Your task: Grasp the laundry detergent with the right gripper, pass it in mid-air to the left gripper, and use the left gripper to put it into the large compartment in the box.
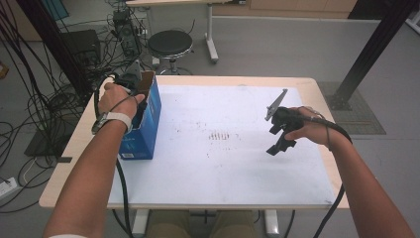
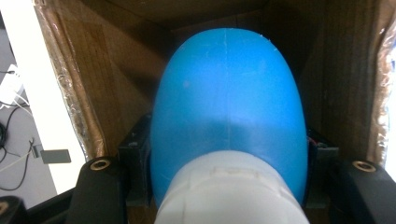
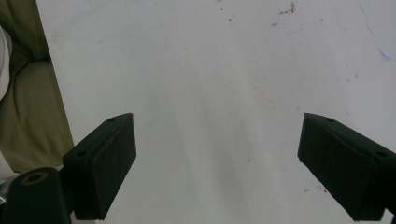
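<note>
The work in hand looks like moving a blue and white bottle into or out of a cardboard box, and I judge it to be midway: the bottle is gripped and inside the box, not yet set down or drawn clear. Which way it is going, the pictures do not settle.

Nearest the person, the right tool hangs above the white sheet that covers the counter, well apart from the box. In the right gripper view its two black jaws stand wide with only bare, faintly speckled sheet between them. It holds nothing and touches nothing.

Farther off and to the left, the blue box stands on the left edge of the counter, its open top facing up. The left hand holds the left tool down into that opening. In the left gripper view the jaws are closed on the bottle: both pads press its blue sides just above the white neck, and the rounded blue end points deeper into the box, with brown cardboard walls close around it. The bottle seems to hang free of the walls, though whether its far end touches the bottom I cannot tell.

What is left, as I judge it, is either releasing the bottle inside or lifting it out onto the counter.
</note>
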